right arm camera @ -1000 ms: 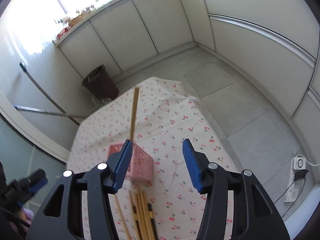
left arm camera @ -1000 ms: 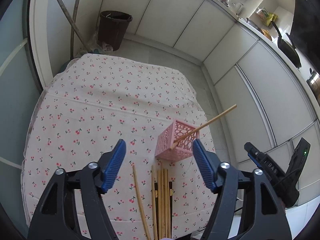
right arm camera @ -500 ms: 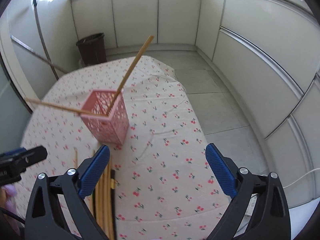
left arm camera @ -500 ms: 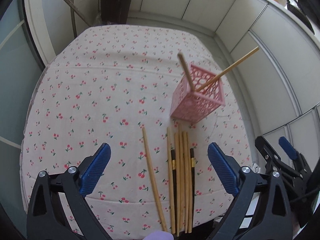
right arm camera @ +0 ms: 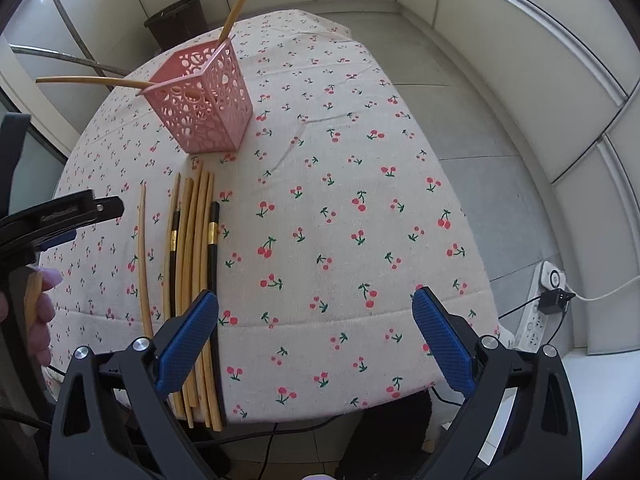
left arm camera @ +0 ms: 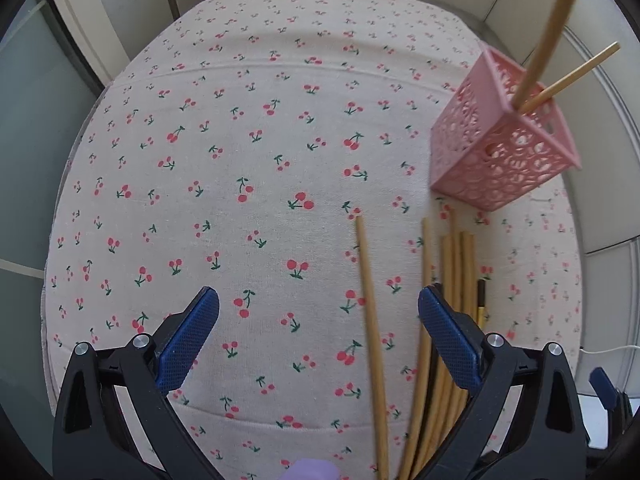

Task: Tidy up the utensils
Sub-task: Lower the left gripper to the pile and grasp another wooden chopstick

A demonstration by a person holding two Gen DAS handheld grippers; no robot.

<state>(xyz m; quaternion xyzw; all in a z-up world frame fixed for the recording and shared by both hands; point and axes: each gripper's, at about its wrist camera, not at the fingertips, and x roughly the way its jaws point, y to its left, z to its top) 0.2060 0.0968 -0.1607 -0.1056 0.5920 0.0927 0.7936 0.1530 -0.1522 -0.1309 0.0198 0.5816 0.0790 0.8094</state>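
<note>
A pink lattice holder [left arm camera: 504,148] [right arm camera: 202,102] stands on the cherry-print tablecloth [left arm camera: 248,168] [right arm camera: 340,200] with two wooden chopsticks [left arm camera: 560,84] [right arm camera: 92,80] leaning out of it. In front of it lie several wooden chopsticks [left arm camera: 456,264] [right arm camera: 196,232] in a bunch, with two black ones [right arm camera: 214,240] among them. One wooden chopstick [left arm camera: 370,312] [right arm camera: 142,256] lies apart on the left. My left gripper [left arm camera: 318,334] hangs open over the cloth, the lone chopstick between its jaws. My right gripper [right arm camera: 316,340] is open over the table's near edge, right of the bunch.
A dark waste bin [right arm camera: 178,24] stands on the floor beyond the table. White cabinet fronts [right arm camera: 520,80] run around the room. A power strip [right arm camera: 548,292] with cables lies on the tiled floor at the right. A person's hand [right arm camera: 40,312] holds the left gripper.
Both grippers sank and tipped down toward the table, and their jaws spread wide. A second chopstick now stands in the pink holder. The bunch looks much closer.
</note>
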